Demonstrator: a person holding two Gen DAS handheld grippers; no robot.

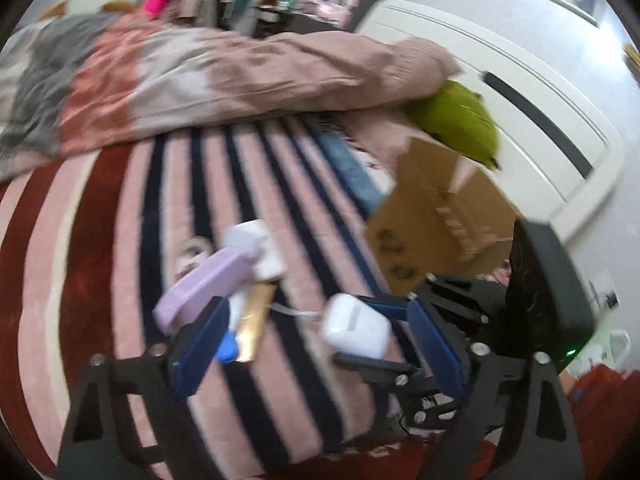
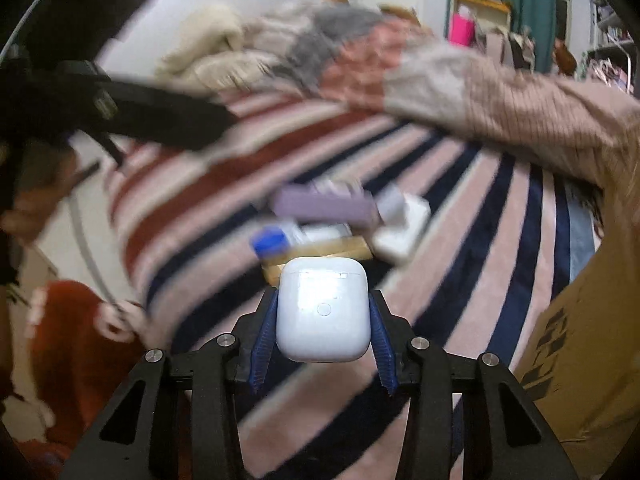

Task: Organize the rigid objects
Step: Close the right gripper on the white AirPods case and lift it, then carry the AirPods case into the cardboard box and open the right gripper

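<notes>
My right tongs (image 2: 323, 322): closed on the white earbud case (image 2: 322, 312), one blue pad on each narrow side, lid end pointing away from me, button face up. The case hangs clear above the striped blanket (image 2: 472, 216).

My left tongs (image 1: 316, 344): spread wide with nothing between the pads, hovering over the blanket just beside the case.

Landmark: the cardboard box (image 2: 576, 360). I place everything against it.

Where the case is: on the near side of the box, close to its wall but not touching. In the left view the case (image 1: 357, 325) sits below the box's printed corner (image 1: 436, 224).

Heap left behind: a purple case (image 2: 326, 205), a gold strip (image 2: 320, 254), a blue-capped bit (image 2: 269, 241) and a white block (image 2: 402, 226) lie together, farther from the box than my case. Blur hides finer detail.

Relation that counts: the box stands to the right of my right tongs, and this hand is the nearer one to it. The case's long axis runs along my fingers.

My guess at the step: carrying the case over to the box, about to lift past its rim.

What it calls for: a swing rightward and up over the wall, I judge.

Risk: smooth plastic held only by its sides could slip.
</notes>
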